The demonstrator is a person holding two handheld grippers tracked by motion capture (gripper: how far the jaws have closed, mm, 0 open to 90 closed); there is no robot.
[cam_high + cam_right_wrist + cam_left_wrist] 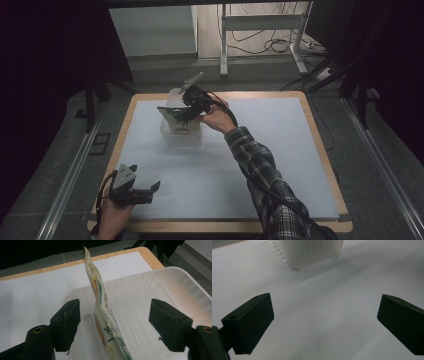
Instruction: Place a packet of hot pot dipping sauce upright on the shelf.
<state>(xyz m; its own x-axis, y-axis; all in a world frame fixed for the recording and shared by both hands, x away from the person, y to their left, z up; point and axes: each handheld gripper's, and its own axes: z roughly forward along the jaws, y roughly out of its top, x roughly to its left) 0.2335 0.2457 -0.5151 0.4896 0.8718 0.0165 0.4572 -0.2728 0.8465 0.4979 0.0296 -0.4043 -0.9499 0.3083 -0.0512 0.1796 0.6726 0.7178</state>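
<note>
Left gripper (150, 189) sits near the front left corner of the tabletop (280, 150), jaws wide apart, nothing in them. Further back, near the far edge, the right gripper (113, 323) hangs over the clear plastic bin (175, 287). Its jaws stand apart on either side of a flat printed packet (100, 297), pads not touching it. The packet stands on edge inside the bin, leaning a bit. Looks light, thin and floppy, probably slick film, so I'd pinch it across the flat faces near the top edge, gently, or it'll buckle or slide out.
</note>
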